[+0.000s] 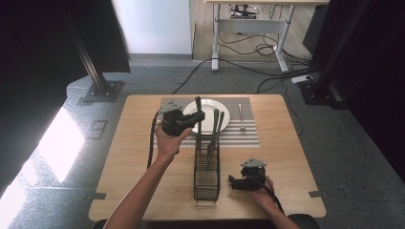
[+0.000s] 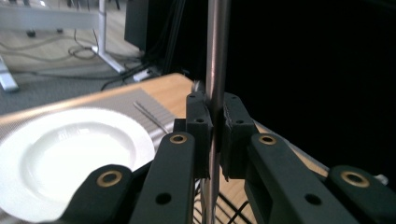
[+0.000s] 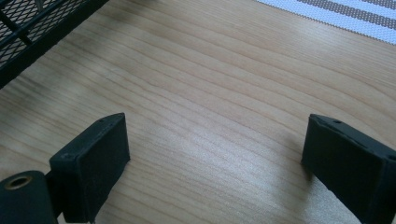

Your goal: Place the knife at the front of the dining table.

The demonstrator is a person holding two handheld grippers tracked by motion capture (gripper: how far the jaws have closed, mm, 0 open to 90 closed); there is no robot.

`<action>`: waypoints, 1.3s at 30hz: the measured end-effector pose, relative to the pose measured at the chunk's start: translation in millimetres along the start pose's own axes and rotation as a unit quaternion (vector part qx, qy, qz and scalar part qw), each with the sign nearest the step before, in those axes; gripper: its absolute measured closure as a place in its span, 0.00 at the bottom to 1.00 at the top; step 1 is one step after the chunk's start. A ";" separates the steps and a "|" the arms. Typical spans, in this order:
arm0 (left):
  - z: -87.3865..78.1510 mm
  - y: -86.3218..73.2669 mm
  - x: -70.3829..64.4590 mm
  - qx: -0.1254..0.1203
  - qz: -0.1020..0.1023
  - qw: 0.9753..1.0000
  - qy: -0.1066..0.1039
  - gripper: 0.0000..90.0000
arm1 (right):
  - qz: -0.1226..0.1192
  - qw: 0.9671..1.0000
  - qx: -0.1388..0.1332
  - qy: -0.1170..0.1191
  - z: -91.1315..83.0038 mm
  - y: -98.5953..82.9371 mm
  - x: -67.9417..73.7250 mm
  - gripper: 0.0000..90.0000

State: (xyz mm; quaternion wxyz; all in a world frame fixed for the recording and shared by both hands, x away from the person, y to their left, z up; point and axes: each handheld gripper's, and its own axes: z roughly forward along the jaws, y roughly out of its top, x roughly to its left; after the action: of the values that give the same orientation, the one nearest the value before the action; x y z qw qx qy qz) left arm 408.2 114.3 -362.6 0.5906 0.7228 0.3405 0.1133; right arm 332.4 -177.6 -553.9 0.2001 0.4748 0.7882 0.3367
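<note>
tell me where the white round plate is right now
In the high view the white round plate sits on the striped placemat at the table's far side, just beyond the black wire caddy, left of a lone utensil.

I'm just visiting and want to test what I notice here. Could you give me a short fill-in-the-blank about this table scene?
1. The left gripper is clamped on a thin metal ____.
2. The white plate sits on a ____ placemat.
3. The right gripper has its jaws ____ over the bare table.
4. The black wire ____ stands between the two grippers.

Missing words: rod; striped; open; basket
</note>
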 end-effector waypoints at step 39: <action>-72.2 -15.6 47.7 0.011 0.000 0.994 0.112 0.93 | 0.003 1.000 -0.003 -0.002 0.0 -0.8 1.1 0.08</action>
State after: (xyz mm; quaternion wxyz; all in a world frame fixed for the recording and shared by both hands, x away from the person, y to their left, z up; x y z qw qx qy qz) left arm 397.1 201.4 -368.5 0.5408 0.7120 0.4058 0.1893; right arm 331.4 -176.9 -554.5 0.2023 0.4772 0.7853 0.3386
